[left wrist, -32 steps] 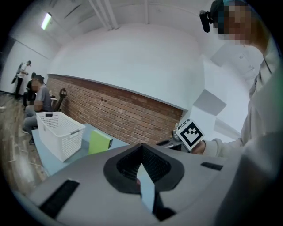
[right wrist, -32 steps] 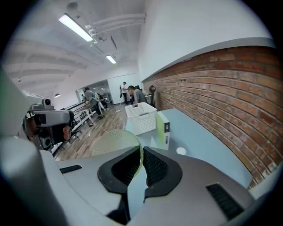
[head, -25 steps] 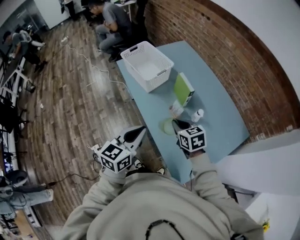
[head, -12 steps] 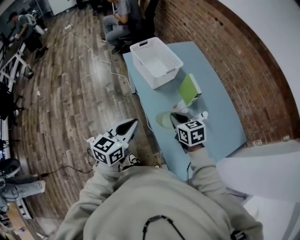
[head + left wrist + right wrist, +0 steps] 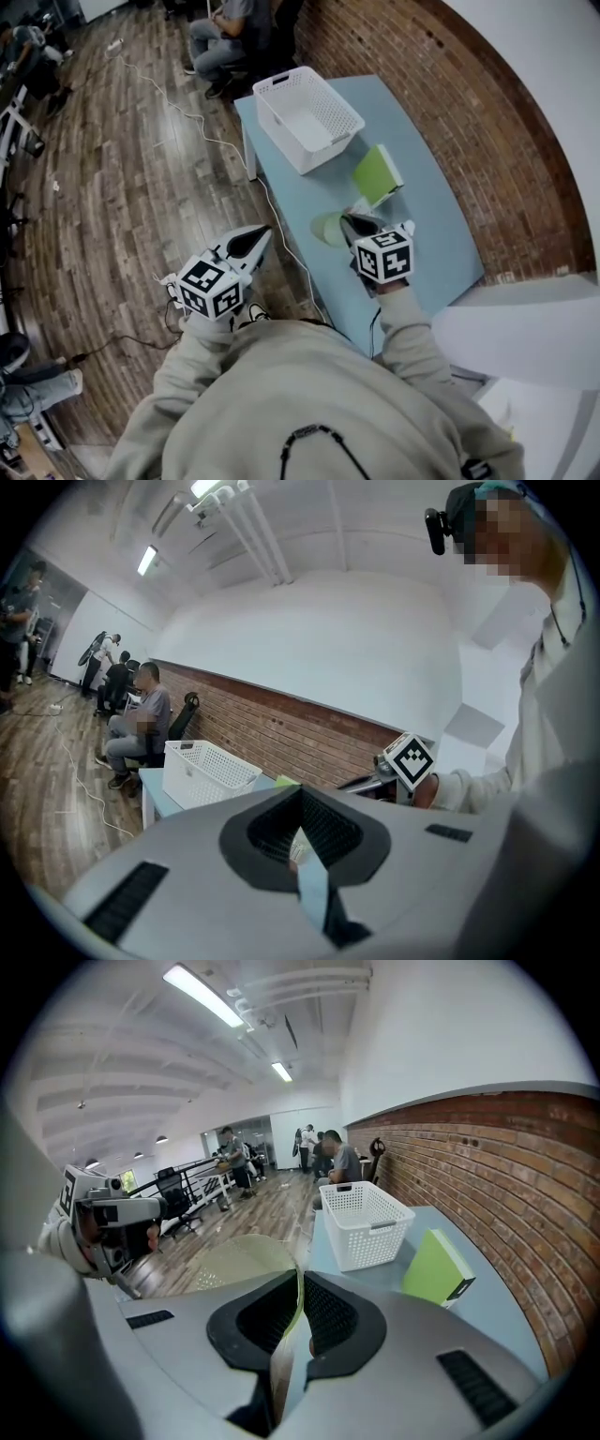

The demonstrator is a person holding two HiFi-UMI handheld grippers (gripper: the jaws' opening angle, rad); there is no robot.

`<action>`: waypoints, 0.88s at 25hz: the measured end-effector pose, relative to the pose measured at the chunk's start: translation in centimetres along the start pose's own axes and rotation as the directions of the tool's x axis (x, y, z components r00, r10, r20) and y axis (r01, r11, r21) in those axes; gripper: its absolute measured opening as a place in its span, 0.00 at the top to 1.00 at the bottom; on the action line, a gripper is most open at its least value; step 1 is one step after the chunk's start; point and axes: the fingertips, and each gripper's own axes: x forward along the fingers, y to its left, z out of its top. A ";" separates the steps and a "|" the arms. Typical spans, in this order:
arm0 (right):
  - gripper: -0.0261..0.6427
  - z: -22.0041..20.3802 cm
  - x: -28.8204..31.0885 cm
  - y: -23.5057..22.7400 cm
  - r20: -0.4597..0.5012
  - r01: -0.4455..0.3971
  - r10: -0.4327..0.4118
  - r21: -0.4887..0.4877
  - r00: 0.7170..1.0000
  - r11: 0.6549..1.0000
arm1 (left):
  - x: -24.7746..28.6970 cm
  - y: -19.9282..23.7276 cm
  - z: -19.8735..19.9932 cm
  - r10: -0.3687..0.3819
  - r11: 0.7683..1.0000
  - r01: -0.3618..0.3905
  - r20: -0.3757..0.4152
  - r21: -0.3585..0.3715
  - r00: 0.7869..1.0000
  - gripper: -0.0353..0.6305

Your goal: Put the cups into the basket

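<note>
1. Cup (image 5: pixel 326 229), translucent green, is sitting just inside the desk's (image 5: pixel 427 220) left edge, with the right tool (image 5: pixel 350 227) clamping its rim between nearly closed jaws.
2. The left tool (image 5: pixel 255 242) is hovering off the desk over the wooden floor (image 5: pixel 122 169), its jaws pressing together on nothing.
3. The white basket (image 5: pixel 281 89) is occupying the desk's far end.
4. Bare desk is lying open between cup and basket, and a green box (image 5: pixel 375 175) is bordering that lane on the right.
5. A seated person (image 5: pixel 220 33) is filling the floor beyond the far end.
</note>
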 end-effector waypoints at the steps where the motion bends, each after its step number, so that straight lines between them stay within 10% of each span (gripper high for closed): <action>1: 0.91 0.1 0.2 0.0 0.001 0.006 -0.006 0.007 1.000 1.000 | -0.2 0.4 0.0 -0.005 1.000 0.005 -0.003 -0.001 1.000 0.95; 22: 0.91 13.8 14.4 -3.9 0.061 -0.005 0.006 -0.006 0.998 1.000 | 1.6 17.2 4.4 0.040 0.999 -0.040 -0.021 -0.023 0.999 0.95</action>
